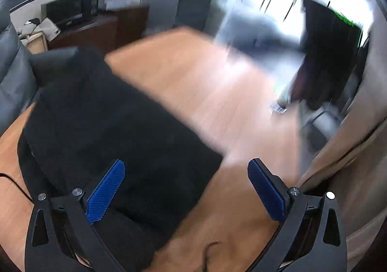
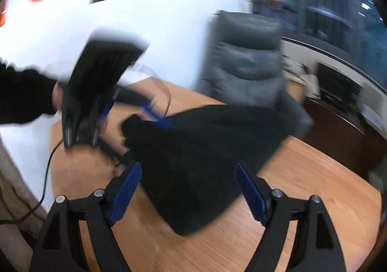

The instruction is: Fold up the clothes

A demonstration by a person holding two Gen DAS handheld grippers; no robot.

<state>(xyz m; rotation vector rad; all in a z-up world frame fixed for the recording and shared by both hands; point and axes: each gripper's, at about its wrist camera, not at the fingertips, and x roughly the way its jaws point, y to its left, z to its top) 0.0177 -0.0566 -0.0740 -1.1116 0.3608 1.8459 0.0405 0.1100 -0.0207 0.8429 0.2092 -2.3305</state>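
A black garment (image 1: 104, 127) lies folded in a thick bundle on the wooden worktop (image 1: 217, 83). In the left wrist view it fills the left and centre of the frame, running from the upper left down past the lower edge. The left gripper (image 1: 186, 189) hovers over its near edge with the fingers spread wide and nothing between them. The left blue pad (image 1: 106, 192) sits over the cloth and the right one (image 1: 266, 192) over bare wood. Whether the pad touches the cloth cannot be told through the blur. A beige cloth (image 1: 350, 151) hangs at the right edge of the frame.

In the right wrist view the garment (image 2: 205, 158) sits at the centre of the frame, with one corner pointing toward the lower middle. The right gripper (image 2: 188, 192) is released too, its fingers apart and empty on either side of that near corner. At the left of the frame the left gripper (image 2: 154, 112) shows heavily blurred, held by a hand (image 2: 58, 95) in a dark sleeve, with its blue tips just at the far left edge of the garment. A thin black cable (image 2: 48, 170) trails off the left side of the worktop (image 2: 302, 187). A grey chair (image 2: 246, 61) stands behind the worktop in the upper centre.
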